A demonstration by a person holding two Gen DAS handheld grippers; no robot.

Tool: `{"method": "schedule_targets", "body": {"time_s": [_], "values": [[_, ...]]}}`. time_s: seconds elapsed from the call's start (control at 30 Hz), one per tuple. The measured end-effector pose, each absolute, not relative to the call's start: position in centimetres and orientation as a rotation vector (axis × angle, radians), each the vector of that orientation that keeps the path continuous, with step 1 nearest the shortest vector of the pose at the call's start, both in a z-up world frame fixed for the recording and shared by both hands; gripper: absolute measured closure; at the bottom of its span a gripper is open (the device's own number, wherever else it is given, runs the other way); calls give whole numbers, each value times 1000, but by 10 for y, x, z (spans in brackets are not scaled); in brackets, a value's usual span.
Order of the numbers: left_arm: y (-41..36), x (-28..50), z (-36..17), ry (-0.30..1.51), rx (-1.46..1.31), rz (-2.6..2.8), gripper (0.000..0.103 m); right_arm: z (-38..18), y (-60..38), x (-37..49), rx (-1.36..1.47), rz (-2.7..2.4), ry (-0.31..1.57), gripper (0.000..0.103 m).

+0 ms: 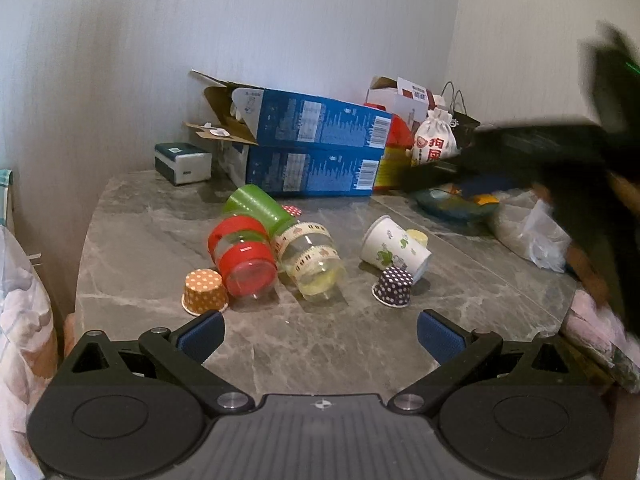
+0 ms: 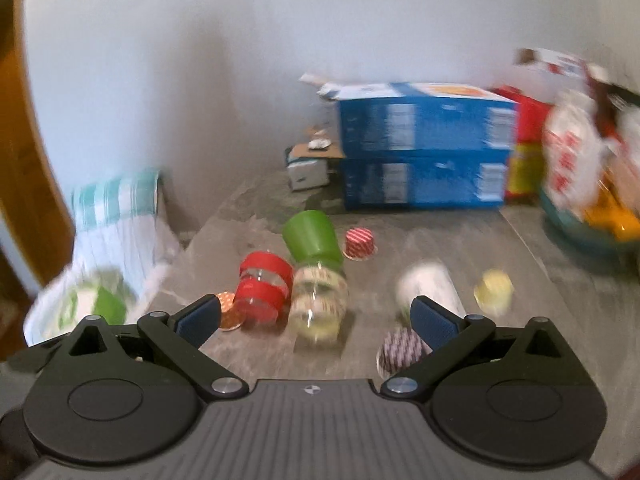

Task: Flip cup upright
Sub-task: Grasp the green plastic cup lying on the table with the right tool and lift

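Currently both grippers hover short of the cups, fingers spread wide, nothing held. Left gripper faces the cluster on the table: red cup and taped cup lie on their sides, long axes running toward me, mouths facing me, both empty. Green cup lies behind them. Paper cup lies tipped to the right, its axis slanting across my view. Right gripper view is blurred; its right finger overlaps the paper cup, so I judge the right hand nearer it.
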State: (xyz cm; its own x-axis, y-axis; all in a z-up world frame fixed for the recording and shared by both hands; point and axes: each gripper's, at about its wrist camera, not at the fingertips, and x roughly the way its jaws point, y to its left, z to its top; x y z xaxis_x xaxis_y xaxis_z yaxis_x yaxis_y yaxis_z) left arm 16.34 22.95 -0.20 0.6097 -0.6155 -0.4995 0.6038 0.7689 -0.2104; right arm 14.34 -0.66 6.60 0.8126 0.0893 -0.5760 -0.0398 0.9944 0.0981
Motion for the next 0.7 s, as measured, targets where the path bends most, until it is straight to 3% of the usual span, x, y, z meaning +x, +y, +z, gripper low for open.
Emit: {"method": "schedule_targets", "body": {"time_s": [0.37, 0.7], "values": [[255, 195, -6, 626, -71, -687, 0, 37, 5, 337, -4, 78, 1019, 3], [269, 221, -16, 664, -127, -662, 0, -7, 5, 393, -11, 145, 1190, 23]]}}
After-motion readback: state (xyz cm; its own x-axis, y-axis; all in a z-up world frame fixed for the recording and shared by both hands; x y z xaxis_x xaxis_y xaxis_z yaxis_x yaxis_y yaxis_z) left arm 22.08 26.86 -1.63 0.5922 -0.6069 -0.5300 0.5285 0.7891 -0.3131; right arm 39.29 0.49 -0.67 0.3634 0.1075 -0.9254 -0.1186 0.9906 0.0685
